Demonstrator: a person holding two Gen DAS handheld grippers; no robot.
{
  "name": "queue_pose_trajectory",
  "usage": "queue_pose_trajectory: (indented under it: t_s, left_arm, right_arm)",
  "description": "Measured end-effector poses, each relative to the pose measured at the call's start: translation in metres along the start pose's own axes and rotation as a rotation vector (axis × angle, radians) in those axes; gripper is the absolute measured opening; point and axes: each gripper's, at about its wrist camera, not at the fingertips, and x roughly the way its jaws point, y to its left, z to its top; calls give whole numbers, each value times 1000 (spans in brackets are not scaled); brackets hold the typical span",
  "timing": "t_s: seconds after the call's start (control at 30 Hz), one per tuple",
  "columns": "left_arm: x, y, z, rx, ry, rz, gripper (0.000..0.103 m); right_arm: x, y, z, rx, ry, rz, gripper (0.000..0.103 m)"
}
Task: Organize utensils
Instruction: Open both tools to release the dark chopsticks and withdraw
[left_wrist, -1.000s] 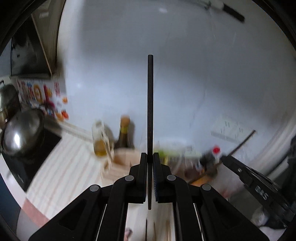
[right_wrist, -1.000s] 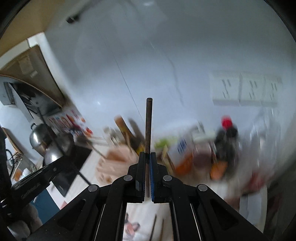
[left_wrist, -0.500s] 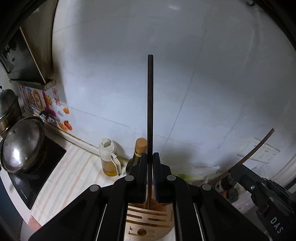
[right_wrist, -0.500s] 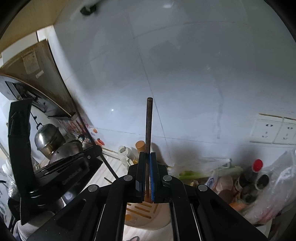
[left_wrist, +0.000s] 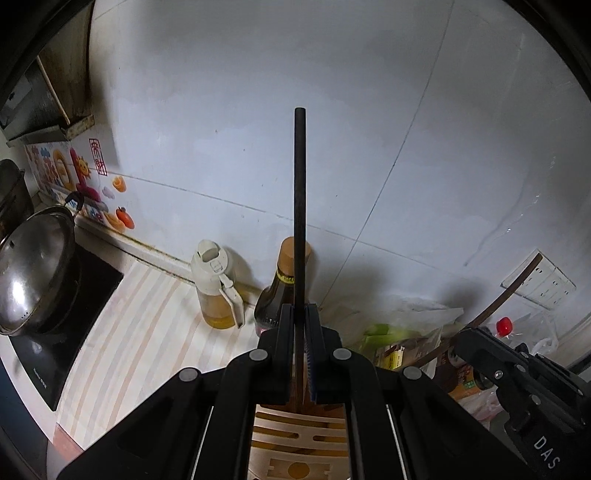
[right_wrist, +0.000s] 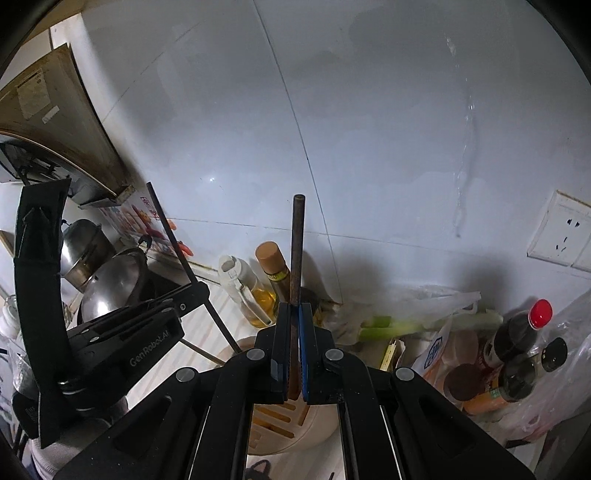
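Left gripper (left_wrist: 300, 332): jaws clamped on one black chopstick (left_wrist: 299, 206), upright. Right gripper (right_wrist: 294, 332): jaws clamped on one brown chopstick (right_wrist: 296, 251), upright. One slotted wooden utensil holder (left_wrist: 299, 443) directly below both. Beyond: two bottles, oil dispenser (left_wrist: 216, 288) and brown bottle (left_wrist: 275, 295).

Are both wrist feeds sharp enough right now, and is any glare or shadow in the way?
Left wrist: sharp, fisheye-bent, black corners; chopstick crisp, glare on pot lid. Right wrist: sharp too; dark shadow on the wall behind its chopstick.
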Motion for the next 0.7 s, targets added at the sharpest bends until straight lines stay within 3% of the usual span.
queue_pose_trajectory:
  t_s: [0.17, 0.27, 0.4, 0.43, 0.47, 0.5, 0.53, 0.63, 0.7]
  left_arm:
    - [4, 4, -2, -6, 38, -24, 3]
    - [2, 7, -3, -33, 80, -30, 7]
    - [-15, 8, -5, -21, 58, 9, 10]
    - [-21, 9, -6, -16, 52, 28, 16]
    - [-26, 10, -7, -15, 45, 39, 37]
    - [-32, 12, -8, -17, 35, 47, 68]
    - [-40, 15, -12, -25, 13, 57, 79]
    - [-56, 20, -23, -20, -23, 95, 83]
    - [-64, 23, -36, -13, -26, 131, 102]
  right_arm:
    - [1, 1, 1, 2, 18, 3, 4]
    - [9, 2, 1, 6, 82, 26, 5]
    - [12, -1, -1, 25, 123, 24, 7]
    - [9, -2, -1, 29, 124, 27, 12]
    - [6, -3, -2, 33, 120, 22, 19]
    - [2, -4, -3, 34, 114, 14, 22]
    - [-2, -5, -5, 37, 105, 10, 26]
    - [-20, -10, -11, 44, 75, -16, 28]
    - [-31, -15, -19, 53, 60, -39, 33]
